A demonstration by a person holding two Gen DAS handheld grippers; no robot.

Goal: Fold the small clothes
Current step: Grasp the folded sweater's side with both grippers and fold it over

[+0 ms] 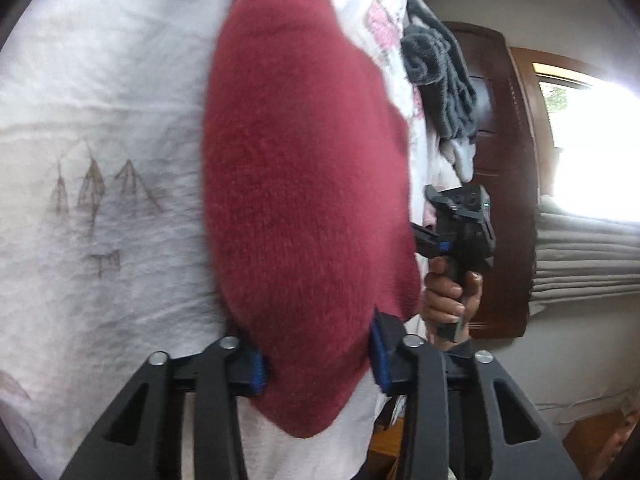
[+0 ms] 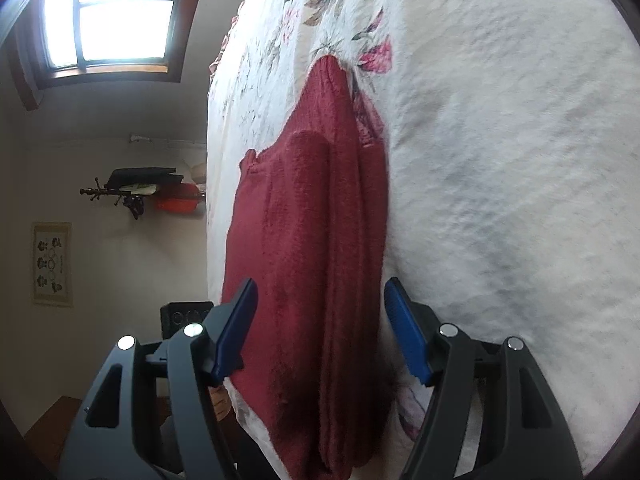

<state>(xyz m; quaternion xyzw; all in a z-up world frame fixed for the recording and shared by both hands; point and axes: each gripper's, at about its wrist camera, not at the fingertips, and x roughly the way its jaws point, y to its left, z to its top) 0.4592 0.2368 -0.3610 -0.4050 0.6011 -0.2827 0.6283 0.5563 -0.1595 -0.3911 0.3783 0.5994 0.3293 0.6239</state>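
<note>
The red knitted garment (image 1: 304,200) lies on the bed (image 1: 100,120), over a pale blanket with a floral print, already folded into a long, narrow bundle. In both wrist views its long axis runs from 6 o'clock to 12 o'clock, that is, straight ahead along the fingers of each tool.

The left gripper (image 1: 318,364) has its blue-padded fingers set at either side of the garment's near end, at 6 o'clock in its view. The pads touch or nearly touch the knit, but a wide band of cloth sits between them, so the grip looks open, straddling and not pinching.

The right gripper (image 2: 324,332) is also spread wide. Its fingers flank the near end of the bundle, one at 8 o'clock and one at 4 o'clock, and hold nothing.

In the left wrist view the right tool appears at 3 o'clock, beside the garment's edge, with a hand (image 1: 450,300) on its handle. A grey garment (image 1: 440,80) lies further off at 1 o'clock.

Both tools seem equally near; the next fold likely depends on closing on these near ends and carrying them toward 12 o'clock.
</note>
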